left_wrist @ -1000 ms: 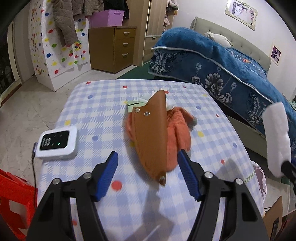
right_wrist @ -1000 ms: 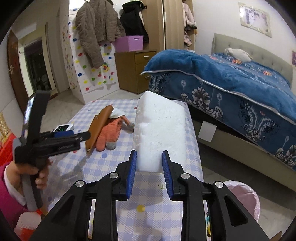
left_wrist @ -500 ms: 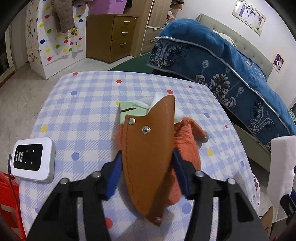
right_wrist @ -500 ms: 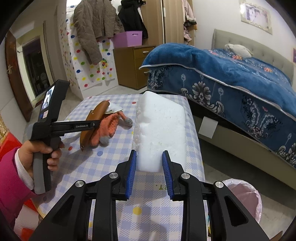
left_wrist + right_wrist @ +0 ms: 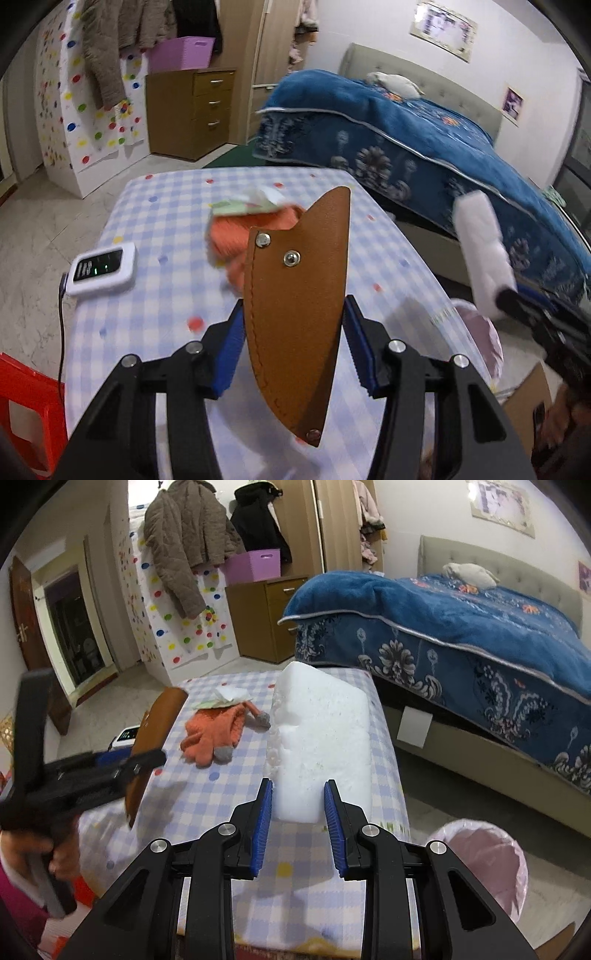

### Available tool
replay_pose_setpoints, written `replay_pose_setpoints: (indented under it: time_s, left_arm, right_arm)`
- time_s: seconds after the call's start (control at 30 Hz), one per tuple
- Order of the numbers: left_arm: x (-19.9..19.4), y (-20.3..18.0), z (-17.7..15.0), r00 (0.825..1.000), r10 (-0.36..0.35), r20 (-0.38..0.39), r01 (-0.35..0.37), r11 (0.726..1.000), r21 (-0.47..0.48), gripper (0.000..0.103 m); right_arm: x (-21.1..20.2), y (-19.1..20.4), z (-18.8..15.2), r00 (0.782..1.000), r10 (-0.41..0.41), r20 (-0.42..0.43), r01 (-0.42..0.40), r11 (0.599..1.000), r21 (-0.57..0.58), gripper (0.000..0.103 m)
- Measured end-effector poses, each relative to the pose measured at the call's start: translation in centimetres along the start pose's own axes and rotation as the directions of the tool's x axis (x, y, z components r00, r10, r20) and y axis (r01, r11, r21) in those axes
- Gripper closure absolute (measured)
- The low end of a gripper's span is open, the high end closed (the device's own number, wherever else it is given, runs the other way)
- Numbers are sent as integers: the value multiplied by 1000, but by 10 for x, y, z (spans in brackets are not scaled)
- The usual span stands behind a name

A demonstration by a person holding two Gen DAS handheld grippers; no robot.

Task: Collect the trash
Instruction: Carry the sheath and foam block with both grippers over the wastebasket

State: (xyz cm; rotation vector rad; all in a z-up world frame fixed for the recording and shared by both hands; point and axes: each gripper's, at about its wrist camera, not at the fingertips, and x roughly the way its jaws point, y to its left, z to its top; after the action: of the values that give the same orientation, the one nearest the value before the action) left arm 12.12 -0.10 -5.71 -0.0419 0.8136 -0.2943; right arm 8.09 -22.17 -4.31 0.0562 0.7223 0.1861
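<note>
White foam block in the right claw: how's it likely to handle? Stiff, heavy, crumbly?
The white foam block probably stays stiff: it juts out from the right claw without sagging. Likely light for its bulk, given the foamy look. Its chipped, ragged left edge suggests that it crumbles under hard squeezing.

We see the brown sheath (image 5: 295,317) as smooth matt leather with stitched edge and shiny metal rivets. Left gripper (image 5: 293,347) and right gripper (image 5: 298,825): matt black plastic frames, ribbed blue rubbery pads, bright metal pins. White block (image 5: 323,746) looks like rough, crumbly foam. Orange glove (image 5: 216,734) is fuzzy knit with grey fingertips. Counter (image 5: 207,797) wears a smooth checked cloth with a slight sheen. White device (image 5: 101,271) is glossy plastic. Pink bin liner (image 5: 484,864) is thin crinkled plastic film. Blue bed cover (image 5: 461,616) is plush.
</note>
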Motion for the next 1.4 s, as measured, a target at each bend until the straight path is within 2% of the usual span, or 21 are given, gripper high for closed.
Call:
replay_pose_setpoints:
  time_s: [0.2, 0.47, 0.83, 1.07, 1.4]
  left_arm:
    - [-11, -35, -25, 999, -37, -18, 39, 997, 64, 53]
    - [-9, -93, -32, 992, -116, -43, 121, 980, 155, 53]
    - [20, -196, -22, 968, -233, -95, 251, 920, 302, 53]
    - [52, -249, -22, 947, -272, -172, 316, 885, 341, 53]
    - [78, -290, -6, 932, -317, -175, 360, 862, 357, 53]
  right_arm:
    - [-15, -15, -21, 999, -27, -20, 28, 999, 27, 74]
    - [-46, -52, -45, 997, -82, -6, 82, 992, 100, 73]
    - [-82, -132, -81, 981, -191, -23, 190, 950, 247, 72]
    - [-81, -176, -103, 975, -214, -67, 224, 913, 341, 72]
    - [-61, -215, -105, 962, -253, -108, 275, 886, 373, 72]
